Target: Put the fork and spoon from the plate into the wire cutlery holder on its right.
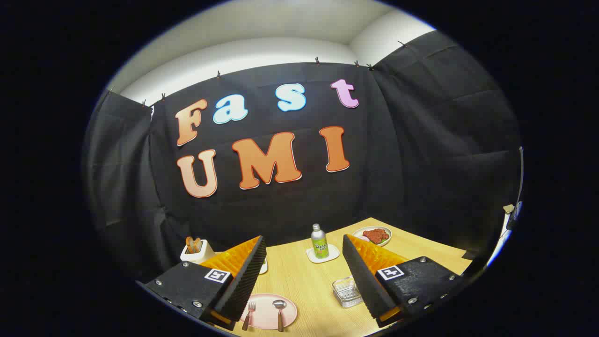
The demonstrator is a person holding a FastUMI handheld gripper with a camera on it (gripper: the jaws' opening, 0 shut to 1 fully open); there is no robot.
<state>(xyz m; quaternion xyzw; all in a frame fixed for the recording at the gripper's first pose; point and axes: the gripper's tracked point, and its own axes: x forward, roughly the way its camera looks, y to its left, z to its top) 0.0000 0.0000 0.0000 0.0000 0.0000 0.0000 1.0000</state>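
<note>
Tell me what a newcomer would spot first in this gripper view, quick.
The gripper stands open, its two ridged fingers spread wide above the wooden table. Low between them lies the pink plate with fork and spoon. Beyond, a green bottle stands on a white coaster, with a dish of red food further right.

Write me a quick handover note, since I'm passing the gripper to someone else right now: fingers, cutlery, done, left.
Gripper: open, holding nothing, raised above the table.
Fork and spoon lie side by side on the pink plate, between the fingers and nearest the camera.
The container right of the plate looks clear rather than wire; confirm it is the holder.
Done: nothing.
Left: both pieces.
</note>
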